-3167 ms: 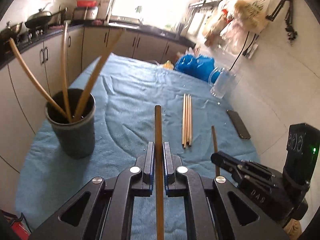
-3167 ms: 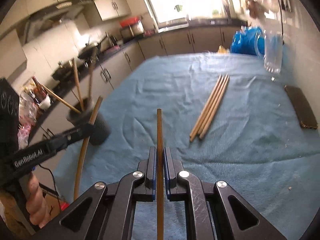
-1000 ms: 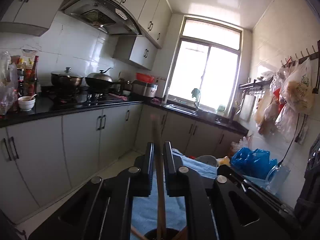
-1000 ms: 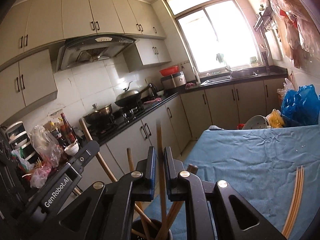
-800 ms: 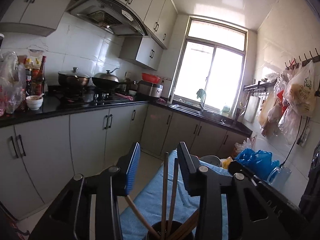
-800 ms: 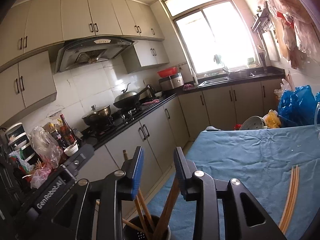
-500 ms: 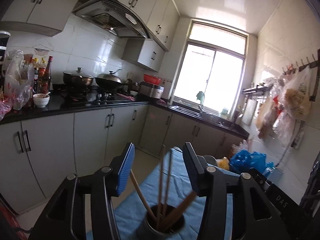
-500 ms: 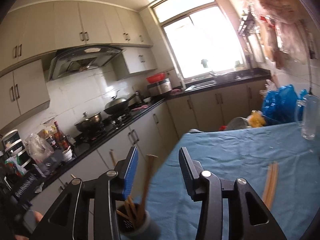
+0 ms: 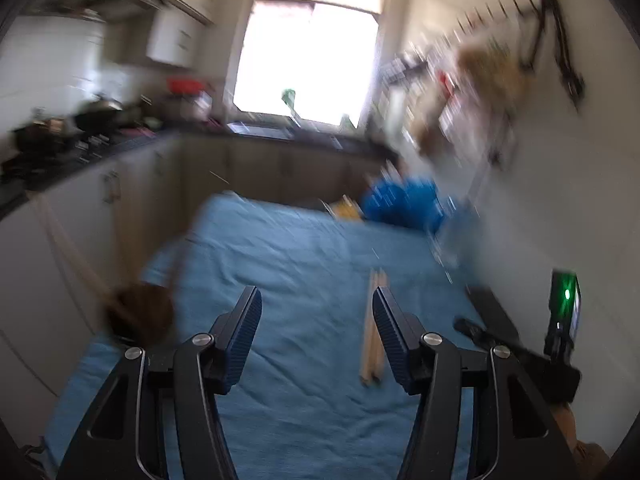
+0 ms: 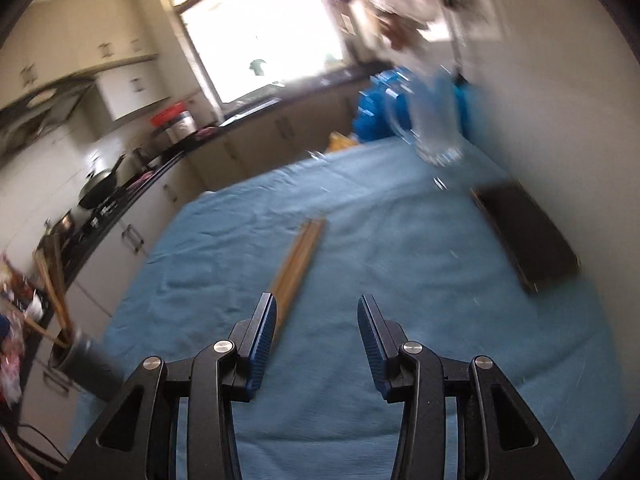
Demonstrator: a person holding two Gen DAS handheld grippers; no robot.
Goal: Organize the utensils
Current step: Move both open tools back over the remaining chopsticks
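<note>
**A:** Where did the remaining utensils lie relative to your claws?

**B:** The bundle of chopsticks (image 9: 373, 328) rested flat on the blue-covered bench (image 9: 304, 420). In the left wrist view its long axis ran almost straight away from you, partly behind the right-hand finger of your left claw (image 9: 316, 336). In the right wrist view the same bundle (image 10: 298, 264) lay ahead and left of your right claw (image 10: 316, 340), slanting up to the right, its near end hidden behind the left-hand finger.

**A:** And the state of each claw?

**B:** Both had just been opening; the left stood about half spread, the right slightly narrower, and neither had anything between its pads. The dark holder (image 10: 80, 360), already bristling with sticks, stood at the bench's left edge, well apart from the bundle.

**A:** Which hand was better placed?

**B:** Probably either; each needed only a small sideways shift to straddle the bundle across its long axis. Motion blur left the stick count uncertain.
</note>
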